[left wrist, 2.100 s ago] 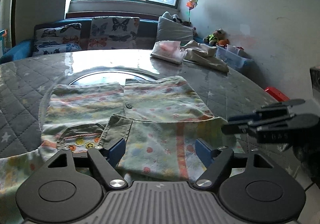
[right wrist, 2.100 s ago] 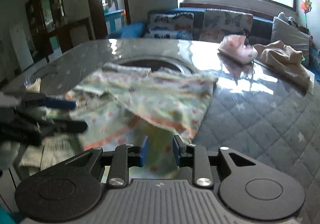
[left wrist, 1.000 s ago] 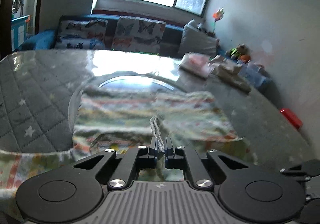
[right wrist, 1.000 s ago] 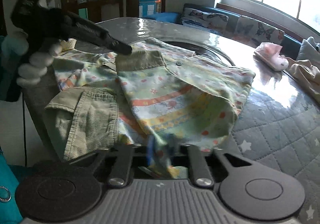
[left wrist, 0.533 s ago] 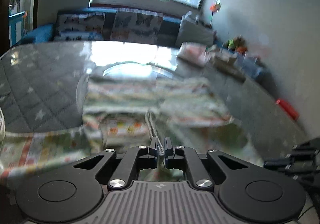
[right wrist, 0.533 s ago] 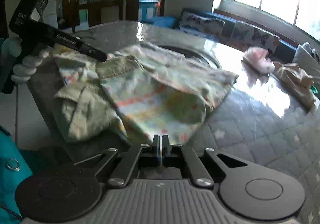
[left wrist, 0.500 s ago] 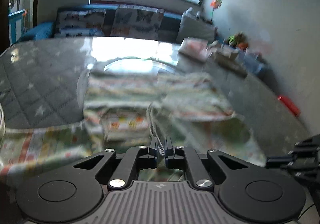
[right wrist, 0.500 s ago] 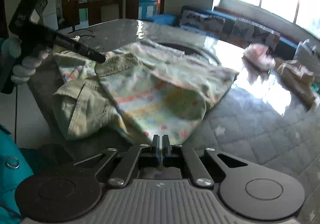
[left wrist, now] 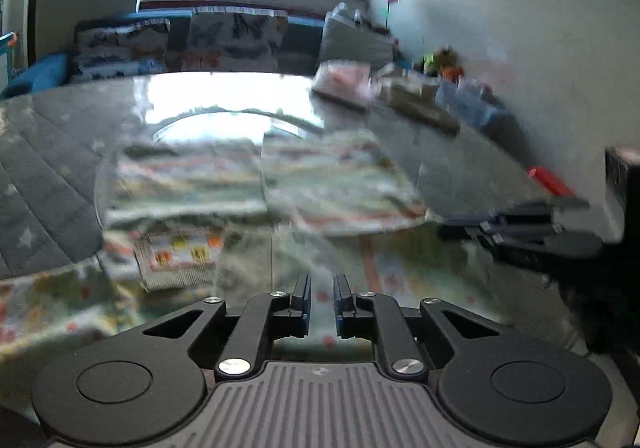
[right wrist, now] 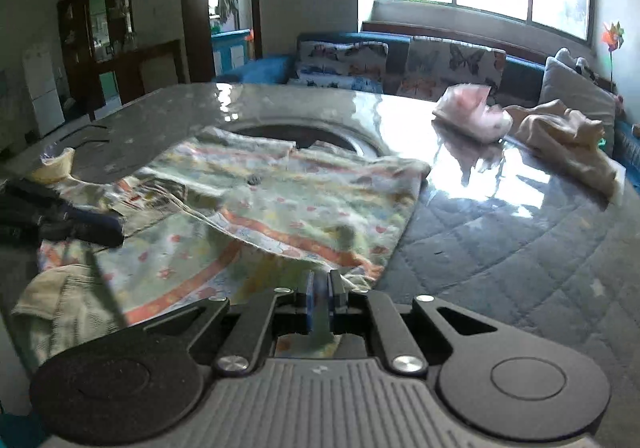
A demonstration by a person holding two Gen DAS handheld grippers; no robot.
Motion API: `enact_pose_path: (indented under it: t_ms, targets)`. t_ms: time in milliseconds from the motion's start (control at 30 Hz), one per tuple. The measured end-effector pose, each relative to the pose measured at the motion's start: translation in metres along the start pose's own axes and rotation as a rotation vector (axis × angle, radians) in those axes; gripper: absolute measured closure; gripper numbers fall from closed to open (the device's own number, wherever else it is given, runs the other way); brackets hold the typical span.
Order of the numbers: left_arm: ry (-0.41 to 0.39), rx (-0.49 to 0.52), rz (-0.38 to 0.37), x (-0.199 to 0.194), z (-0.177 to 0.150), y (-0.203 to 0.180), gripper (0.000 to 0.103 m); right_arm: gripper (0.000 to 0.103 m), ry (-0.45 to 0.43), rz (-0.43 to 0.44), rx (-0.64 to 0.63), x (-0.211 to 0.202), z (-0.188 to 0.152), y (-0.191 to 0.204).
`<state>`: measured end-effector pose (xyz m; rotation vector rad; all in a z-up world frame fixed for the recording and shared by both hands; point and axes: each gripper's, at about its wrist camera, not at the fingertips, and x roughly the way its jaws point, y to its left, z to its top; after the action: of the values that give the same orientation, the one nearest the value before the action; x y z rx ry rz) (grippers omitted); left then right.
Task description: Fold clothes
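Lying spread on the quilted grey table (right wrist: 520,256), the patterned shirt (right wrist: 280,208) looks only partly folded: one side is turned over the body with an orange-striped hem running slantwise, while a ribbed cuff and loose cloth hang near the table's front edge, so squaring up and the final folds seem left to do. Nearest the right camera, the right gripper (right wrist: 320,288) points slantwise down at the near hem, its jaws nearly together with a thin fold of cloth pinched between them. The left gripper (left wrist: 321,296) tilts down likewise over the shirt's near part; its jaws have just been opening, a narrow gap shows between them, and nothing is visibly clamped there, though the view is blurred. Farther off, a pink bundle (right wrist: 472,112) and a beige garment (right wrist: 568,144) wait near the table's far edge, likely still unfolded.
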<state>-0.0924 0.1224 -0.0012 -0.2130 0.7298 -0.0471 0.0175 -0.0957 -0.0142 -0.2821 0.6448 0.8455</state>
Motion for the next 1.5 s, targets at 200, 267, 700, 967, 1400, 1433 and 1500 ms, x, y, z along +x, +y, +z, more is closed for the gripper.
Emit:
enact_pose_path:
  t_ms: [200,267,700,967,1400,1433,1500]
  targets:
    - [0.025,-0.023,0.015,0.003,-0.009,0.007,0.088,0.095,-0.006,-0.013,-0.032,0.009,-0.003,0.008]
    - [0.016,-0.035,0.020,0.000,-0.008,0.010,0.087,0.094,-0.024,-0.011,-0.005,0.003,0.002,0.003]
    - [-0.045,-0.145,0.090,-0.022,-0.015,0.039,0.069,0.045,-0.041,0.048,-0.081,-0.001,0.003,0.034]
    - [-0.133,-0.306,0.334,-0.052,-0.017,0.114,0.064,0.036,-0.016,0.065,-0.082,0.007,0.001,0.044]
    - [-0.156,-0.488,0.686,-0.085,-0.040,0.201,0.058,0.021,-0.002,0.055,-0.077,0.013,-0.002,0.045]
    - [-0.159,-0.488,0.683,-0.086,-0.040,0.200,0.058,0.020,0.000,0.055,-0.075,0.013,-0.002,0.045]
    - [-0.168,-0.481,0.657,-0.087,-0.039,0.198,0.058,0.020,0.004,0.054,-0.074,0.014,-0.003,0.046]
